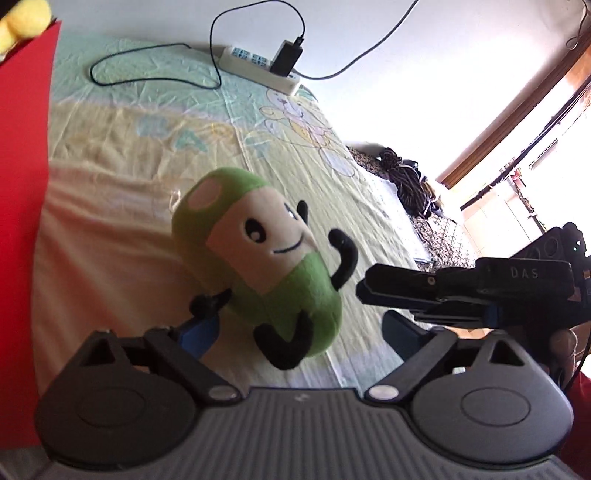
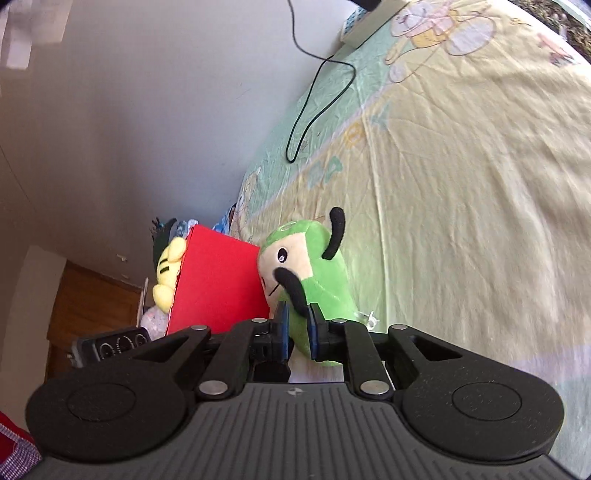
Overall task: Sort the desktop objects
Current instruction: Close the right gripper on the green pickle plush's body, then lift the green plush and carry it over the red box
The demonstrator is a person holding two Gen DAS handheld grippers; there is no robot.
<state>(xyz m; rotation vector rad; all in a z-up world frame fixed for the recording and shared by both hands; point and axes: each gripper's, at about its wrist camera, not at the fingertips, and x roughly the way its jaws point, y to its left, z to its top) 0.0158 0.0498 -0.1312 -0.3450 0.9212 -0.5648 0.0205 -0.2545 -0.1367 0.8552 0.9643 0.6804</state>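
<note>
On the far left of the left wrist view a red box (image 1: 26,184) filled the edge of the picture, with part of a yellow plush toy (image 1: 22,22) showing at its top corner. Right of it, on the pale printed bedsheet (image 1: 129,155), sat the green plush toy (image 1: 258,266), a smiling face on its cream band and black limbs sticking out. The left gripper (image 1: 295,328) had its blue-padded fingers spread wide, one on each side of the toy's lower end and not pressing it. Further right the right gripper (image 1: 373,291) reached in from the side; its body carried the raised letters "DAS", the only writing that could be read. In the right wrist view the right gripper's fingers (image 2: 282,325) were drawn close together and pinched the green toy's lower body, with one black limb lying at the nip, and the red box stood just beside the toy on its left. At the far end of the sheet lay a white power strip (image 1: 258,68) with a black charger and cable. The step in hand looked like picking up the green toy for sorting; the next move would probably call for lifting it clear and carrying it left to the red box.
</note>
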